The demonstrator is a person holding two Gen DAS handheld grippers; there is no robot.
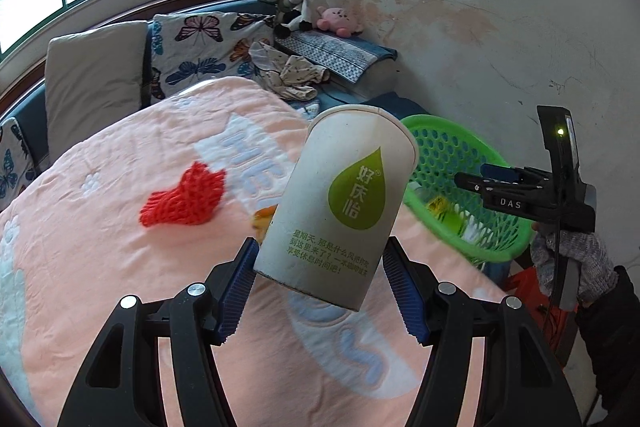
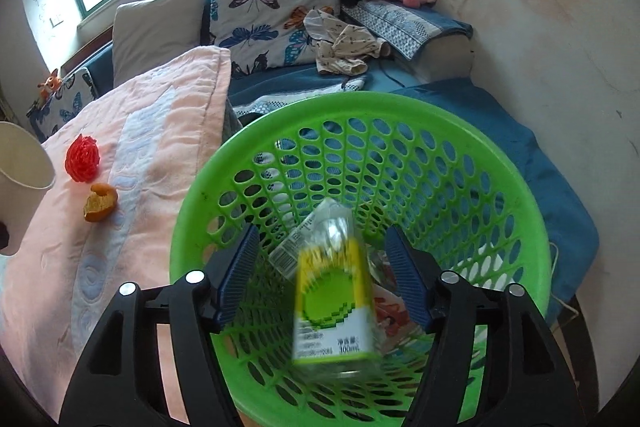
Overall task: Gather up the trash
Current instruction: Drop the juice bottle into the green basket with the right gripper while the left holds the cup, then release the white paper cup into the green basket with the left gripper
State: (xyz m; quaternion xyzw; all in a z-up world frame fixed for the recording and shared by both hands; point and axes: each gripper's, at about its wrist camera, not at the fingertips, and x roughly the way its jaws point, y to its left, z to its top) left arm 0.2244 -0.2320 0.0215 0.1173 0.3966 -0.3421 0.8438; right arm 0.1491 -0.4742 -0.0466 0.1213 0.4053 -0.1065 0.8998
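Paper cup (image 1: 340,203) sits clamped in your left gripper (image 1: 320,287), short of the green basket (image 1: 460,147). Over that basket, your right gripper (image 2: 320,275) gapes, bottle (image 2: 332,291) blurred inside. Peel (image 2: 100,205) and red net (image 2: 82,159) remain beside it.

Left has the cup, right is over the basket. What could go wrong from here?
1. The paper cup sits tilted, gripped only near its base by the left gripper; it may slip or crush.
2. The bottle looks blurred between the open right gripper fingers above the green basket; it might bounce.
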